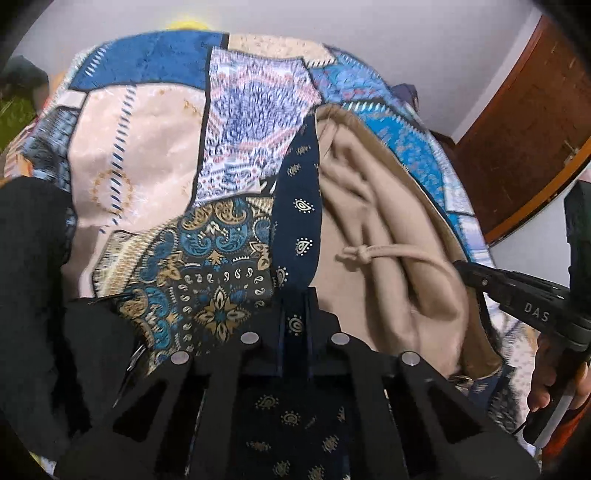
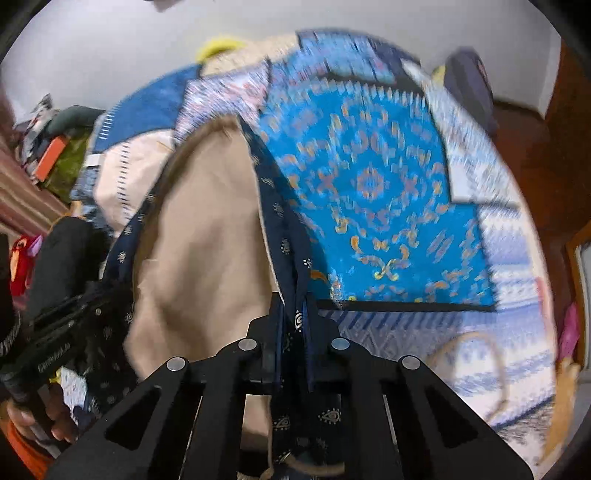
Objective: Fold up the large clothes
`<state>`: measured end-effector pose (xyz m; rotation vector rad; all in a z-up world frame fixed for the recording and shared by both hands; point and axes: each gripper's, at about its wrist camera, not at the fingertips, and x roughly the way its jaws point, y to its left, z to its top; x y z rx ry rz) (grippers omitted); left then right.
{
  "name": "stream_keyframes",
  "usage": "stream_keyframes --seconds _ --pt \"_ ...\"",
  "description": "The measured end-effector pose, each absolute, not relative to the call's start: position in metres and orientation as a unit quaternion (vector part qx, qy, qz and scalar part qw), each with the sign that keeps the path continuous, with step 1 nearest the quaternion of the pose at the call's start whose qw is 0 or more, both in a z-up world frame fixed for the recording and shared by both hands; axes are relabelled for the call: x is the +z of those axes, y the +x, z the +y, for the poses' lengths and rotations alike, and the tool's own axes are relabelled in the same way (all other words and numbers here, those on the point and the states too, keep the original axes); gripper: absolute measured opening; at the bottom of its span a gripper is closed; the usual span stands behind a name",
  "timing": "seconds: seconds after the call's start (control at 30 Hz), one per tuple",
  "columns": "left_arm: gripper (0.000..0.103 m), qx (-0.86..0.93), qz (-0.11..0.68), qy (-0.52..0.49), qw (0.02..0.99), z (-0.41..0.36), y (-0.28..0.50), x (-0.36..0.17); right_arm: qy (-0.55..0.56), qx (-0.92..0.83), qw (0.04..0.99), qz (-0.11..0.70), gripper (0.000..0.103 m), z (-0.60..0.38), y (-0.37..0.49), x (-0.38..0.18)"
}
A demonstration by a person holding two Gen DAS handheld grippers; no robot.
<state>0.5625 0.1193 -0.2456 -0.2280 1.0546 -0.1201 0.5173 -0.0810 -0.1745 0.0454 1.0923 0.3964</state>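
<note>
The garment is navy with small gold paisley marks (image 1: 301,221) and a beige lining (image 1: 388,236) with a knotted drawstring (image 1: 364,254). It lies on a patchwork bedspread (image 1: 147,147). My left gripper (image 1: 295,314) is shut on a navy edge of it. My right gripper (image 2: 293,314) is shut on another navy edge (image 2: 284,236), with the beige lining (image 2: 207,240) spread to its left. Each gripper shows in the other's view: the right one (image 1: 517,299) at the beige fabric's right edge, the left one (image 2: 66,321) at lower left.
The bedspread (image 2: 369,184) has blue, cream and paisley patches. A wooden door (image 1: 524,129) stands at right. Clutter and clothes (image 2: 55,147) pile at the far left. A black cloth (image 1: 33,258) lies at the left. A white wall (image 1: 369,29) is behind.
</note>
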Motion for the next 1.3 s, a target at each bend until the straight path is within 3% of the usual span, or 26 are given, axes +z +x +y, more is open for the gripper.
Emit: stream_keyframes --seconds 0.23,0.47,0.83,1.17,1.3 --pt "0.007 -0.080 0.467 -0.083 0.876 0.118 0.505 -0.174 0.003 0.218 0.859 0.463 0.008 -0.096 0.457 -0.101" --pt "0.007 -0.100 0.459 -0.073 0.880 0.110 0.430 -0.151 -0.018 0.225 0.863 0.452 0.008 -0.120 0.393 -0.087" --pt "0.007 -0.087 0.482 -0.052 0.870 0.104 0.340 -0.185 -0.019 0.203 0.848 0.490 0.008 -0.157 0.339 -0.140" --pt "0.008 -0.053 0.520 -0.070 0.849 0.114 0.330 -0.240 -0.040 0.169 0.828 0.534 0.009 -0.165 0.335 -0.198" --pt "0.008 -0.053 0.524 -0.077 0.847 0.114 0.330 -0.248 -0.050 0.158 0.831 0.531 0.014 -0.165 0.330 -0.198"
